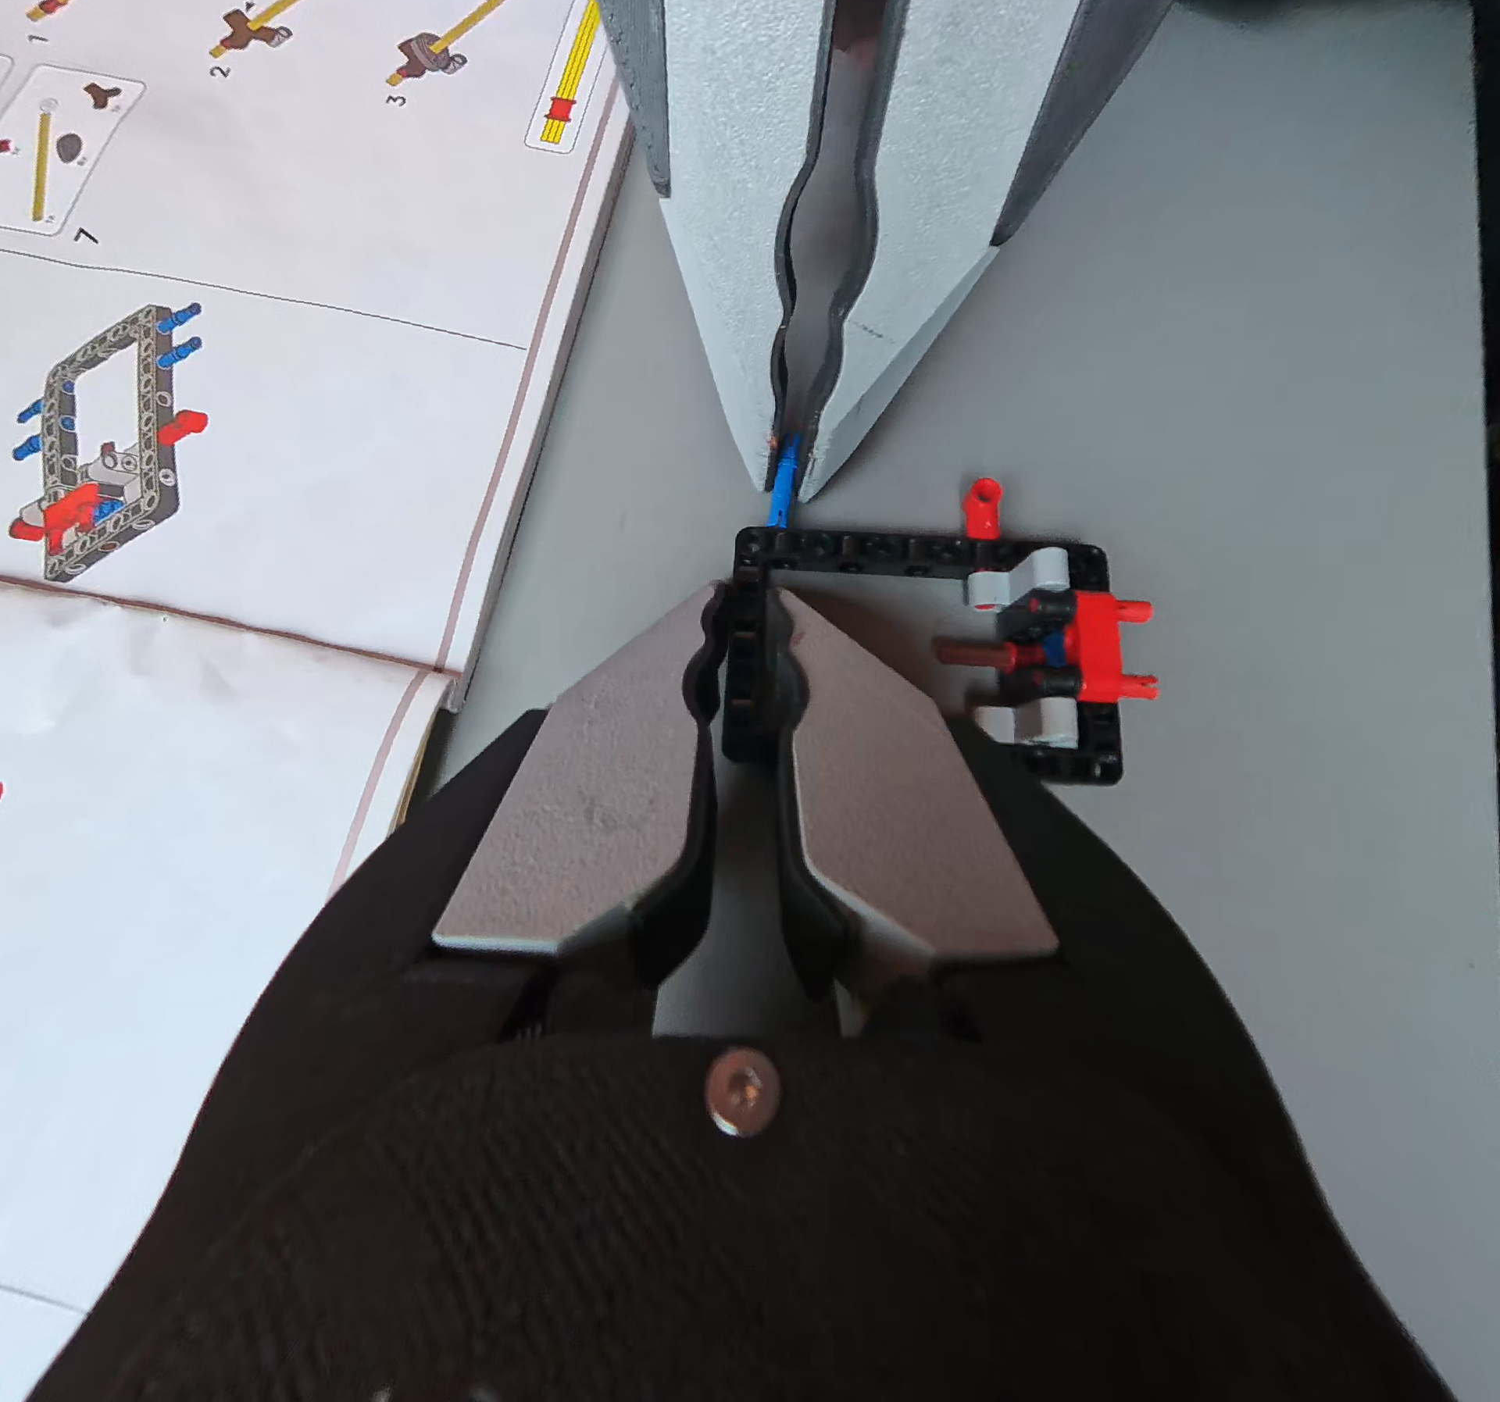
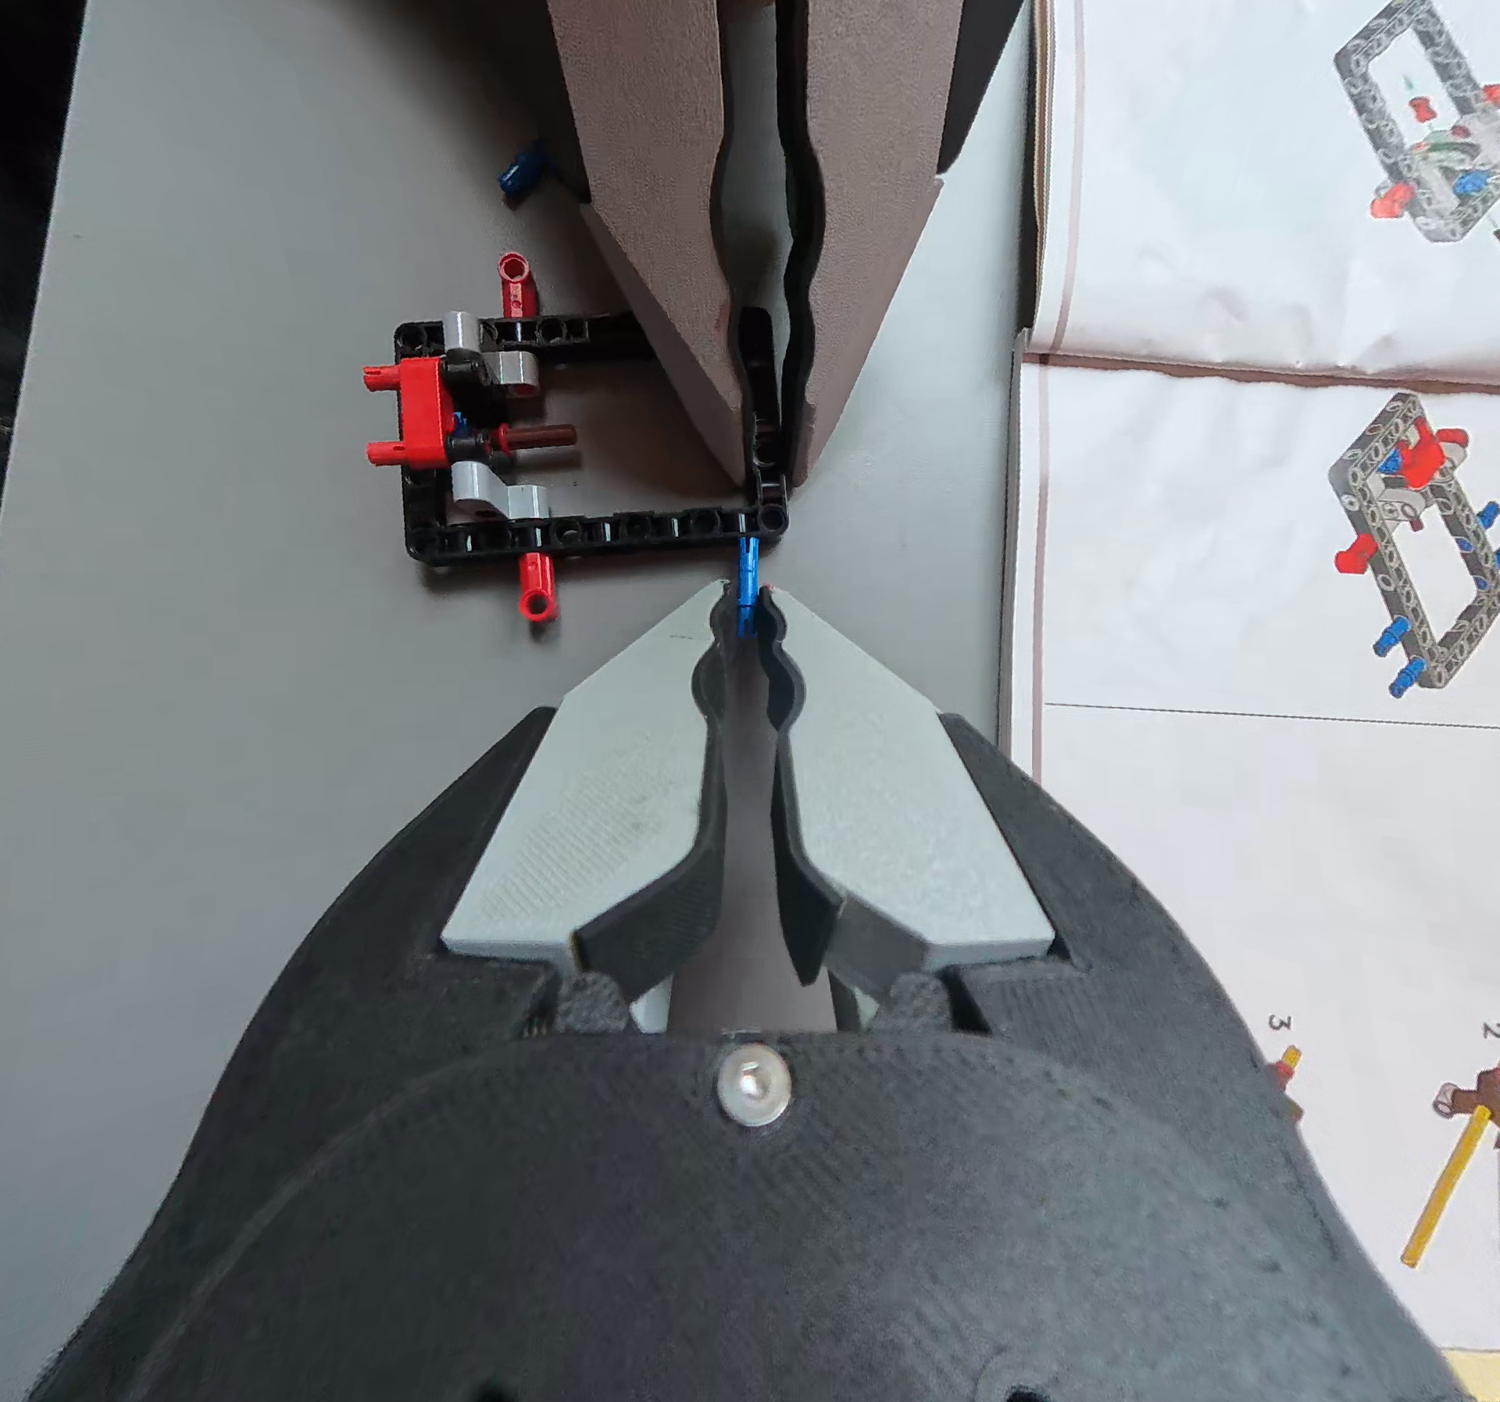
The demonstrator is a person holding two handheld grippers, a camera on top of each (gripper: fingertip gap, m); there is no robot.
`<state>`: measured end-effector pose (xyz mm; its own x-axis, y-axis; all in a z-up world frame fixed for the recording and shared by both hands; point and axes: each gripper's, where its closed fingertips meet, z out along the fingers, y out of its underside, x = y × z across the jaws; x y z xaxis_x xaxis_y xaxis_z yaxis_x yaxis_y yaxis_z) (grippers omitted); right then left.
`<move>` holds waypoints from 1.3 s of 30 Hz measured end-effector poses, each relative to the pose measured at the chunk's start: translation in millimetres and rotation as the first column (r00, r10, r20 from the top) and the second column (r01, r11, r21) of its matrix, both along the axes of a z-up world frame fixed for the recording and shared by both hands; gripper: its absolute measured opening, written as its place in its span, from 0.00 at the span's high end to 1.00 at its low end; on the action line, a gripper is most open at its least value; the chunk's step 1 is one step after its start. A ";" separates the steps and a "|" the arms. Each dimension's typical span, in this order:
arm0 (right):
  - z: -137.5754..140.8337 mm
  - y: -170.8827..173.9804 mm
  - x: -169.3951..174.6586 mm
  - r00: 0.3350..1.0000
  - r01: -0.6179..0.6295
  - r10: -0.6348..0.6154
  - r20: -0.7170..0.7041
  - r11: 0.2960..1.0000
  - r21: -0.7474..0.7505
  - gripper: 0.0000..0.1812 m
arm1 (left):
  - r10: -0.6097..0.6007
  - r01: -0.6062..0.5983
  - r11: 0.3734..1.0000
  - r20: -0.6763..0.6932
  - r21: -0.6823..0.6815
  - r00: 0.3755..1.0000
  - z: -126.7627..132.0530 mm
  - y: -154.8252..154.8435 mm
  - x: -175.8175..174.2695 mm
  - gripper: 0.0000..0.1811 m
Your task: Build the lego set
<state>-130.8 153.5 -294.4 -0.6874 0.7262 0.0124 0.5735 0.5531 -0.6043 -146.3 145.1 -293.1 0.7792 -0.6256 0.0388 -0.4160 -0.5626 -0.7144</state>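
Right wrist view: right gripper [image 2: 751, 600] is clamped on a blue pin [image 2: 747, 580] whose tip meets the corner hole of the black frame [image 2: 601, 531], which lies on the grey table [image 2: 203, 714] beside the manual's [image 2: 1217, 551] edge. Left gripper [image 1: 747, 600] is clamped on the frame's short side. Risk: a skewed pin could jam or slip from the pads, and pushing may twist the frame in its hold. Only this view shows a loose blue piece [image 2: 523, 166] beyond the frame; the left wrist view does not.
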 end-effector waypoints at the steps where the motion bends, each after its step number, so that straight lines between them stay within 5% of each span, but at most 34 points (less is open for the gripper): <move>1: 0.1 0.6 0.2 1.000 0.004 -0.004 0.007 1.000 -0.009 0.99 | 0.002 -0.002 1.000 -0.003 0.001 1.000 0.0 1.8 0.5 0.96; 11: 0.3 -2.5 5.5 0.998 0.034 -0.030 0.054 0.997 -0.074 0.99 | -0.033 0.032 0.999 -0.016 -0.005 0.999 -0.4 3.1 8.8 0.97; 20: 1.4 -6.0 12.7 0.964 0.120 -0.057 0.259 0.965 -0.232 0.99 | -0.035 0.036 0.999 -0.021 0.027 0.999 -0.2 4.1 11.3 0.97; 26: 1.7 0.2 13.7 0.967 0.129 -0.073 0.242 0.967 -0.221 0.99 | -0.039 0.040 0.999 -0.033 0.029 0.999 2.1 3.1 9.8 0.88; 39: 14.1 -2.4 14.2 0.983 0.121 -0.066 0.173 0.937 -0.327 0.99 | -0.077 0.101 0.985 -0.167 0.138 0.983 8.9 12.5 25.1 1.00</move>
<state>-116.6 151.1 -280.3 -0.5895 0.7302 -0.3454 0.7155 0.2735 -0.6429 -121.2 157.6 -284.2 0.7086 -0.6826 -0.1785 -0.5757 -0.4131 -0.7056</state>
